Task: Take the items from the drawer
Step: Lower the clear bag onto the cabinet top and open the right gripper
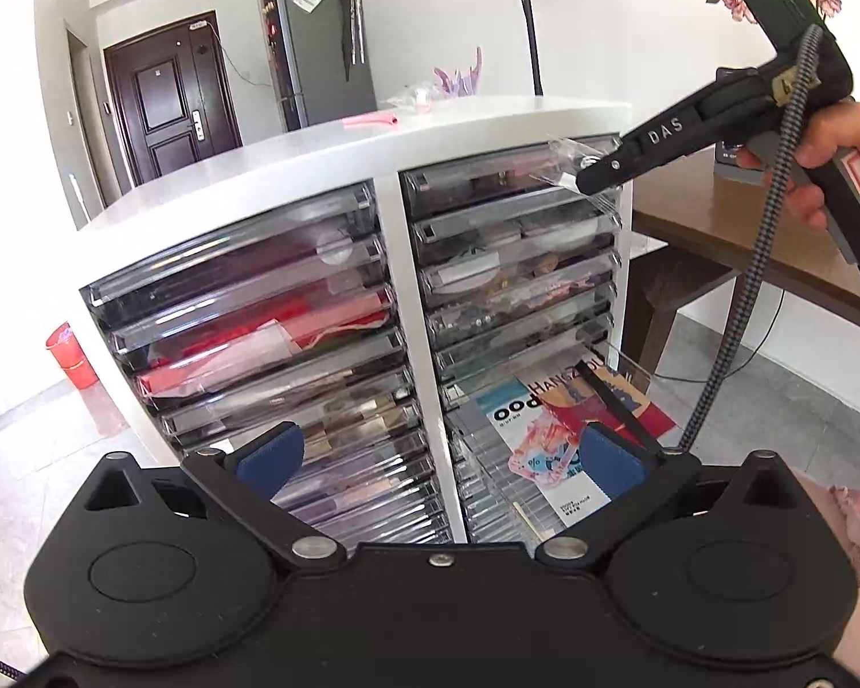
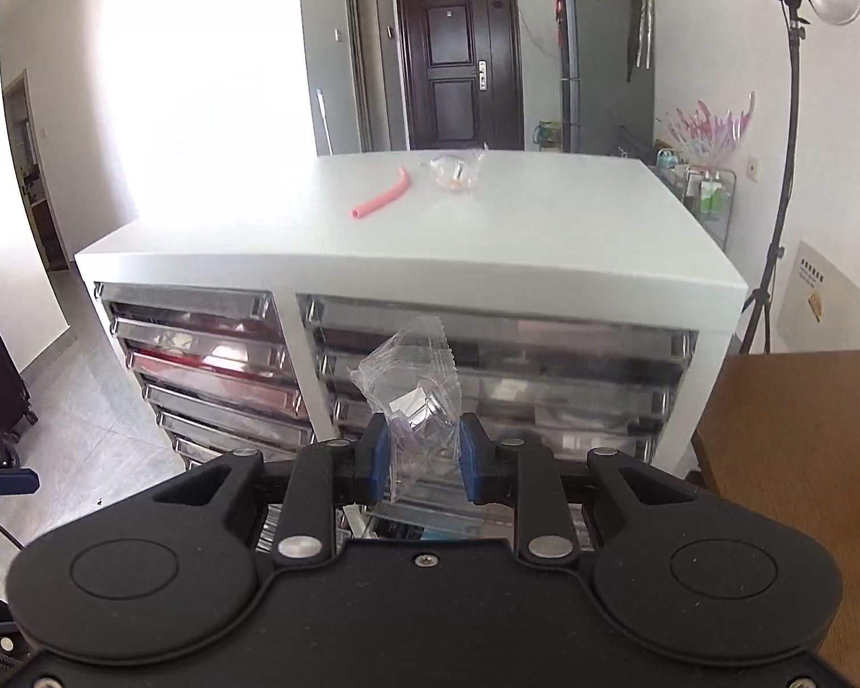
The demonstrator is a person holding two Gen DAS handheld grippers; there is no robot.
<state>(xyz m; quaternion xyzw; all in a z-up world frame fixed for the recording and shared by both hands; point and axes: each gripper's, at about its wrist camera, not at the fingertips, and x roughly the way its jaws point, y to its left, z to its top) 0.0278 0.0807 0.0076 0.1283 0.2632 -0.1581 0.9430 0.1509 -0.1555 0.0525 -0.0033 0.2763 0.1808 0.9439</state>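
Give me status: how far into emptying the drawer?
Done: a pink tube and a clear bag lie on the cabinet top. In hand: right gripper pinches a clear packet. Left: open drawer holds booklets; left gripper is open, empty.

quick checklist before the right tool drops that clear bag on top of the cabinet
1. Grip: right tool shut on the small clear plastic bag: ok.
2. Landing space: white cabinet top has bare area near the front: ok.
3. Obstacles: pink bent tube and another clear bag lie farther back, apart from the front: ok.
4. Left tool open, holding nothing, low by the pulled-out clear drawer: ok.
5. Bag sealed: cannot tell.
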